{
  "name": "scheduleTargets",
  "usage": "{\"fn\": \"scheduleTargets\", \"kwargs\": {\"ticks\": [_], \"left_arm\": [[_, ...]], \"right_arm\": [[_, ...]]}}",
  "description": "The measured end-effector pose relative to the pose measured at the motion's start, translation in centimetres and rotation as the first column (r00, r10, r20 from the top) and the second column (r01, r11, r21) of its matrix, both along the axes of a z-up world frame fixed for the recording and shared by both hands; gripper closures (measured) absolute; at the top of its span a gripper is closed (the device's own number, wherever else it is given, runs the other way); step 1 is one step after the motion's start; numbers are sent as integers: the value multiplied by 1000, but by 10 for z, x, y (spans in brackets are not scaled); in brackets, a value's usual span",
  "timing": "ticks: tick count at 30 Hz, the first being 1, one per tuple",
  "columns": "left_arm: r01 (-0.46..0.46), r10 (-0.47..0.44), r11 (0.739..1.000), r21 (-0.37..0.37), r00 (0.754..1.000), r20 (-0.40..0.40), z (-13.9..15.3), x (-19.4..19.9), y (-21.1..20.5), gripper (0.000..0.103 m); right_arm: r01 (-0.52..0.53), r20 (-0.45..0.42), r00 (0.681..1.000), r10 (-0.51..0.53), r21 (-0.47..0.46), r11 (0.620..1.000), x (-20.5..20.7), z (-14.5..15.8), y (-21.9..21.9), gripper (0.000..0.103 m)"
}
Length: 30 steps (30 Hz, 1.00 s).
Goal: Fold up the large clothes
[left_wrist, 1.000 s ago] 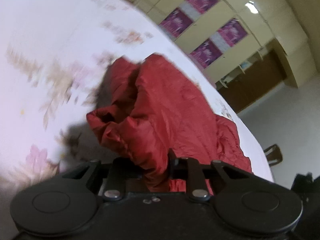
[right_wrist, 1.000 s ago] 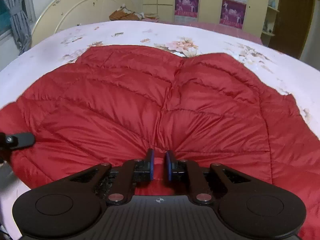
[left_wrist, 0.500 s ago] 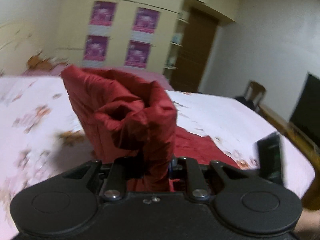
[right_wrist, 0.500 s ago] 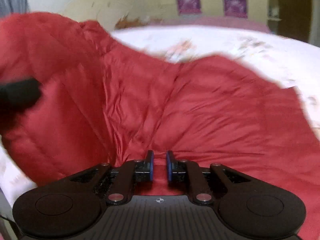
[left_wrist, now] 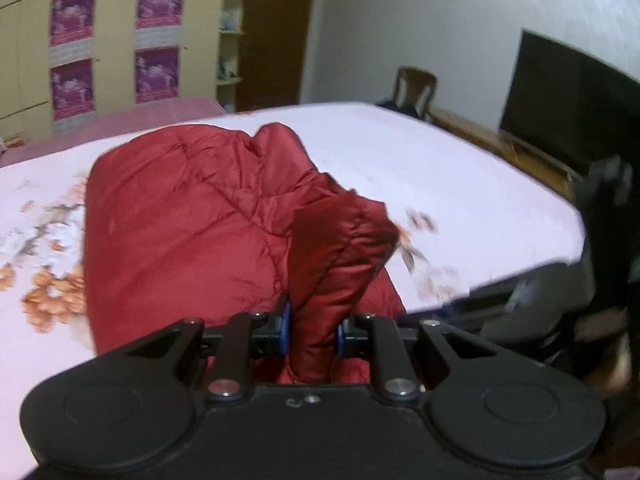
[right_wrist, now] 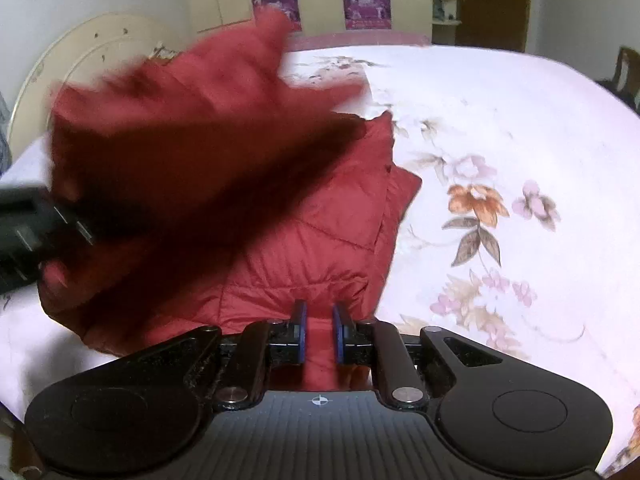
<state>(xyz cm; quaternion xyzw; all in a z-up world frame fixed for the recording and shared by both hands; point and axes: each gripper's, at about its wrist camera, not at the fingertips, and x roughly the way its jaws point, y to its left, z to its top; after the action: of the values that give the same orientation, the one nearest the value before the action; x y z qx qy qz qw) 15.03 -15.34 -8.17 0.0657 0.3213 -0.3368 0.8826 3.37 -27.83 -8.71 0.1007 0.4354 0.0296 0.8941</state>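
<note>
Fingers of the left gripper (left_wrist: 313, 330) pinch a thick bunched fold of the red quilted down jacket (left_wrist: 192, 232). The right gripper (right_wrist: 319, 334) has its jaws nearly together on a thin hem of it. From each pair the jacket runs straight ahead, long axis away, on the floral white bedsheet (right_wrist: 500, 128). In the right wrist view the left-held flap hangs lifted, up and left, so the left hand looks placed to lay it down.

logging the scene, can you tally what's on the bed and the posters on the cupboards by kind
red jacket: 1
grippers: 2, the left and the right, both clamped on the jacket
posters: 4, e.g.
total: 7
</note>
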Motion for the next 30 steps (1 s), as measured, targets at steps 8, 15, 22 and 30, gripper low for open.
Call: {"fn": "scheduleTargets", "kwargs": {"ticks": [8,15,22,30], "left_arm": [[37,-39,998,59,999,33,-5,-2,-13,69],[84,-84,996,9,996,12,5,-16,-16,33],[36,-36,998,-59,999,-9,24,-21,1,26],[-105,107,992,-75,994,21,38,-14,49,25]], "right_arm": [[99,6,995,-100,71,993,-21,16,-26,90],[148,79,985,-156,98,984,-21,49,-40,89],[162,182,966,-181,117,980,-16,74,-37,2],[96,183,975,-123,148,984,8,78,-3,2]]}}
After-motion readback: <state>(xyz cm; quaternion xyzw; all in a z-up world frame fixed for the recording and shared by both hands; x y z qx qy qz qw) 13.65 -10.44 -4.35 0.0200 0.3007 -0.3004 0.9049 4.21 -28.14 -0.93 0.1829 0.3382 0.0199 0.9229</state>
